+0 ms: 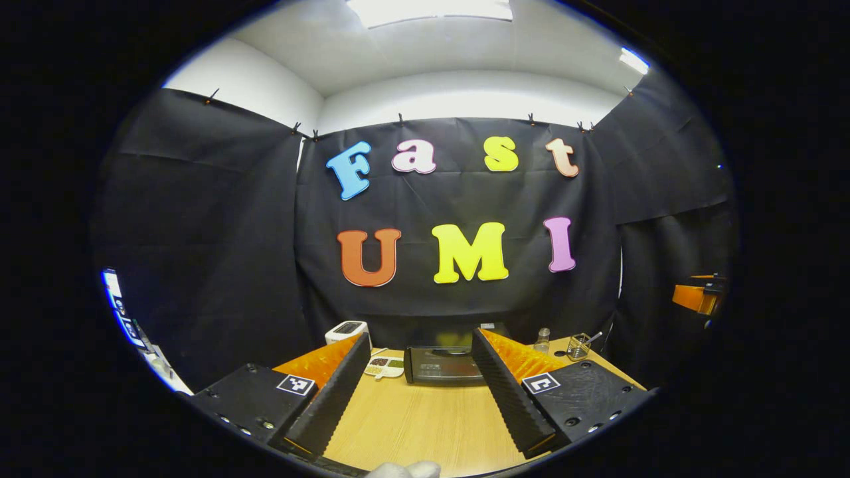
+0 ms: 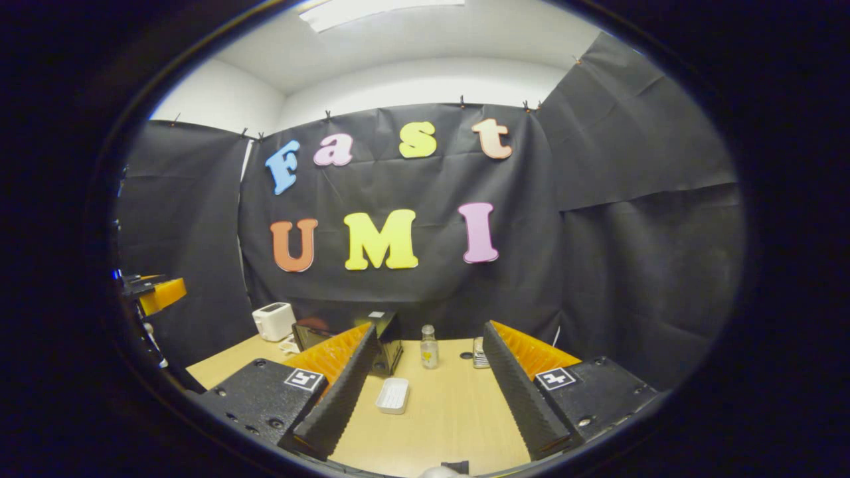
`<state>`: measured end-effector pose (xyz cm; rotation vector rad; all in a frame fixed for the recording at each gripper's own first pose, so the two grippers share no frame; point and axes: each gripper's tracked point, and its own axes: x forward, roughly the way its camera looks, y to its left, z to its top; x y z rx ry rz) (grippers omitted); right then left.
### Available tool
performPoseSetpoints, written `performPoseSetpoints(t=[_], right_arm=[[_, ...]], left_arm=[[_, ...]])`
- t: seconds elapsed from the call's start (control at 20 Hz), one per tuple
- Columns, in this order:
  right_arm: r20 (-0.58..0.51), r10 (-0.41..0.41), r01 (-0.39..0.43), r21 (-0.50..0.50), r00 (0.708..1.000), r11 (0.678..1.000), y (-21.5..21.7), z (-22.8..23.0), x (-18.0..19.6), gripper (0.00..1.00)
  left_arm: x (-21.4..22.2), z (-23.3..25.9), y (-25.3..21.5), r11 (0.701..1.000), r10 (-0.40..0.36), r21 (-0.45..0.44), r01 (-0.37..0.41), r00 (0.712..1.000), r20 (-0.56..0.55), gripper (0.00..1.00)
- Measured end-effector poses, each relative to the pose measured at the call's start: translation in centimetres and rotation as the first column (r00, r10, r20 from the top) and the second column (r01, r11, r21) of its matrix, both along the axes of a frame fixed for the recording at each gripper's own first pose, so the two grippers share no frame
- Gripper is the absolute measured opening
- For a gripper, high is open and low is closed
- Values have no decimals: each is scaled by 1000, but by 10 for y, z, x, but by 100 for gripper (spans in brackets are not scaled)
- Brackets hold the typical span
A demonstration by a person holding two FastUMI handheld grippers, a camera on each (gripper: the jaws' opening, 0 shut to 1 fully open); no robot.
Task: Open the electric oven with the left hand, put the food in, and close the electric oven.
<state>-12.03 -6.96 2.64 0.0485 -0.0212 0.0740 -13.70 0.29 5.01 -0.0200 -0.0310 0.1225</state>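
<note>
Left gripper (image 1: 420,382) fingers apart, holding nothing, aimed at the closed oven (image 1: 443,364) at the tabletop's (image 1: 425,425) far edge. Right gripper (image 2: 431,388) fingers apart; white food tray (image 2: 392,395) lies between them on the tabletop.

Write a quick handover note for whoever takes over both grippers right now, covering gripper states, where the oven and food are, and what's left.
Left gripper: open, holding nothing, aimed at the black electric oven at the far side of the light wooden table.
Right gripper: open, holding nothing, above the small white rectangular food tray lying on the table in front of the oven.
Done: nothing yet; oven door looks closed.
Left: open the oven with the left gripper, put the tray in, close the door.
</note>
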Motion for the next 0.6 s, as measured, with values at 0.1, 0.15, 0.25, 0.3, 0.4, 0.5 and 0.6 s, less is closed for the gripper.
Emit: performPoseSetpoints(t=[0.1,0.15,0.25,0.3,0.4,0.5,0.6], right_arm=[[0,-6,6,-1,1000,1000,3,2,1,100],[0,-8,8,1,1000,1000,4,2,2,100],[-6,-17,17,-2,1000,1000,4,2,3,100],[-10,-23,23,-3,1000,1000,4,1,3,100],[-20,-30,30,-3,999,1000,5,-2,5,100],[-30,-31,31,-5,999,999,7,-4,6,100],[-32,-32,32,2,999,999,9,-4,7,100]], left_arm=[[5,2,-1,1000,-15,1,15,1000,-1,97],[7,3,-3,1000,-23,0,23,1000,1,97],[13,4,-4,999,-37,2,37,999,5,97],[15,4,-5,999,-45,3,45,999,7,98],[19,3,-3,999,-53,6,52,999,3,97],[22,4,-2,998,-60,5,60,998,2,97],[25,5,-3,998,-65,4,65,998,7,89]])
